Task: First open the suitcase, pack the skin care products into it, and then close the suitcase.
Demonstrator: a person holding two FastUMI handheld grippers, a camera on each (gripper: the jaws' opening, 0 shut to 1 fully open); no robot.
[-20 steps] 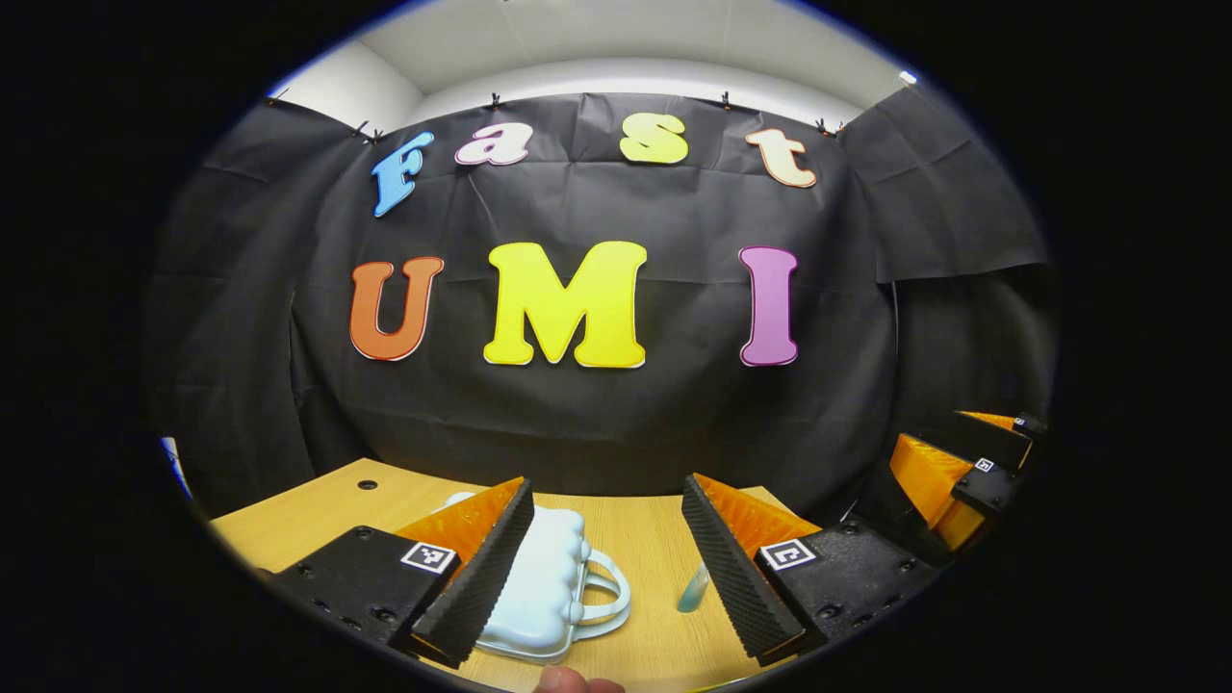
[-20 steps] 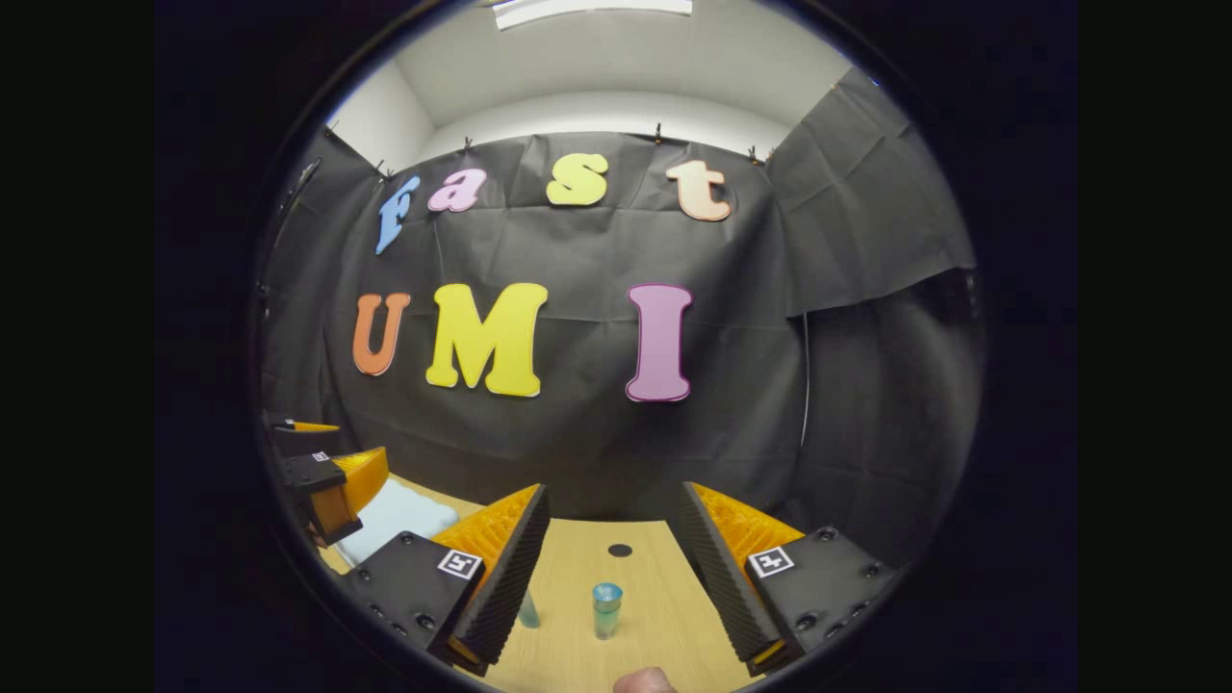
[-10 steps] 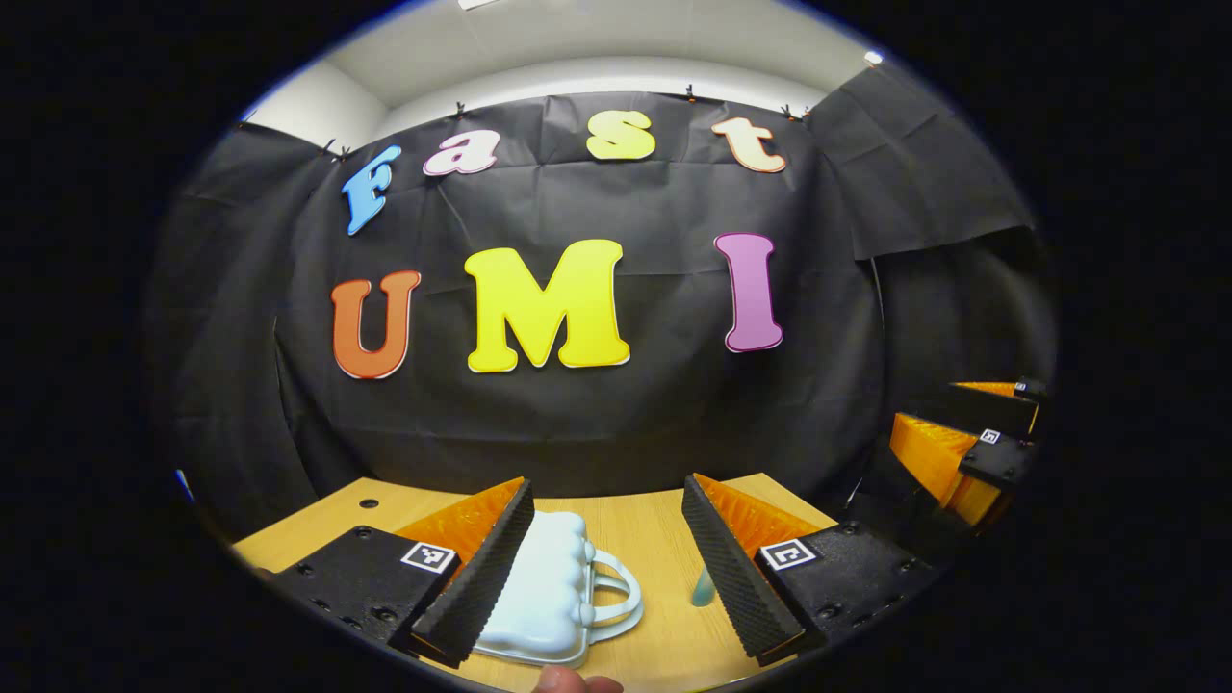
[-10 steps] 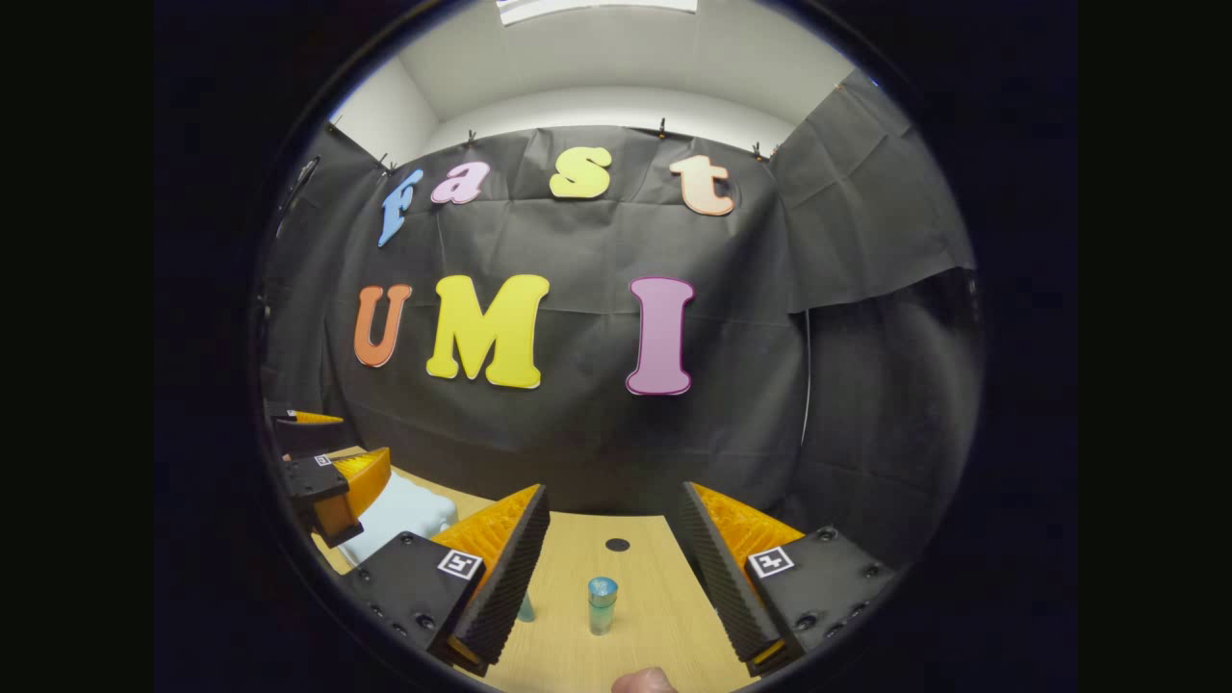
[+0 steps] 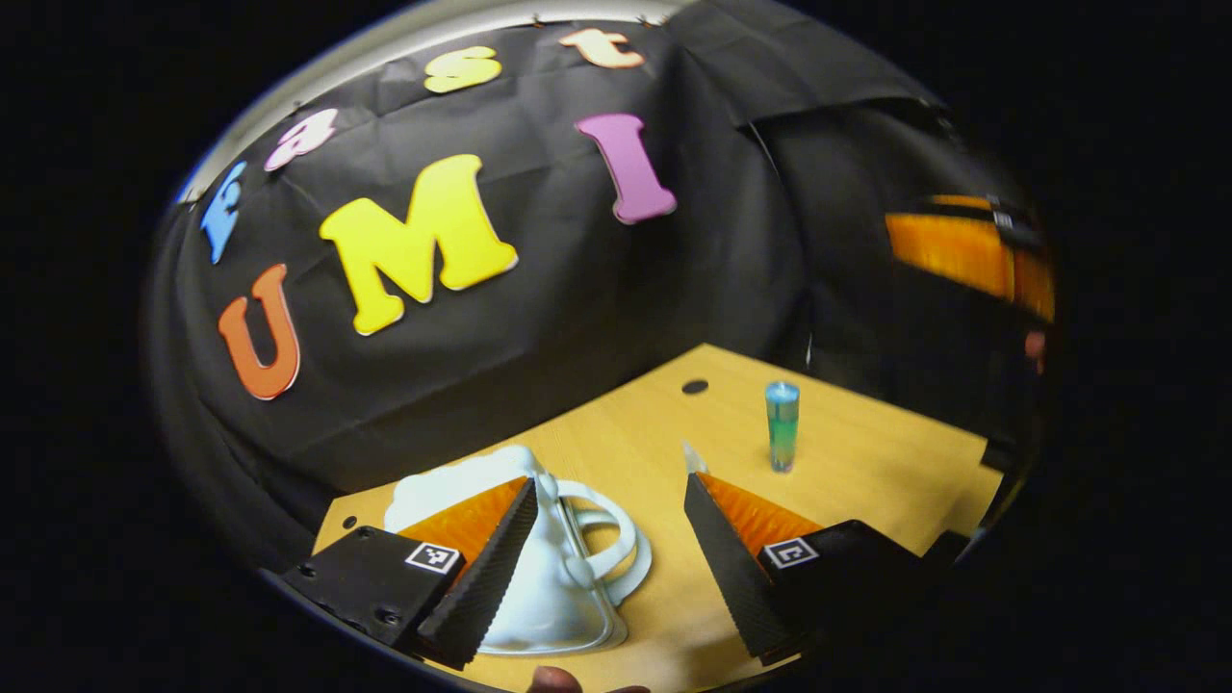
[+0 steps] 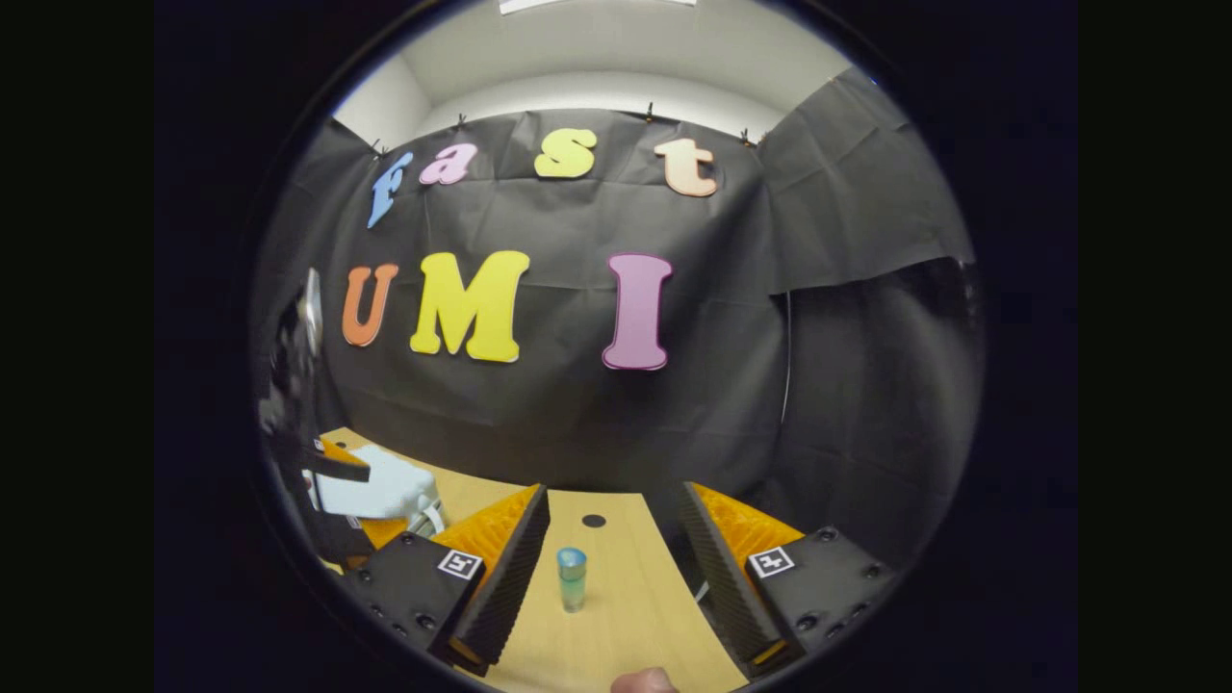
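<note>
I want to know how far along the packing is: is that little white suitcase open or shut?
Shut. In the left gripper view the suitcase lies flat on the table, its shell closed with no gap showing, and the bottle stands outside it.

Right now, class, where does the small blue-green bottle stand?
The bottle stands upright on the wooden table, ahead between the right gripper's open jaws; in the left gripper view it is right of the white suitcase.

Suitcase (image 5: 539,577) on table (image 5: 866,481) (closed, seemingly), bottle (image 5: 782,425) upright to its right.
</note>
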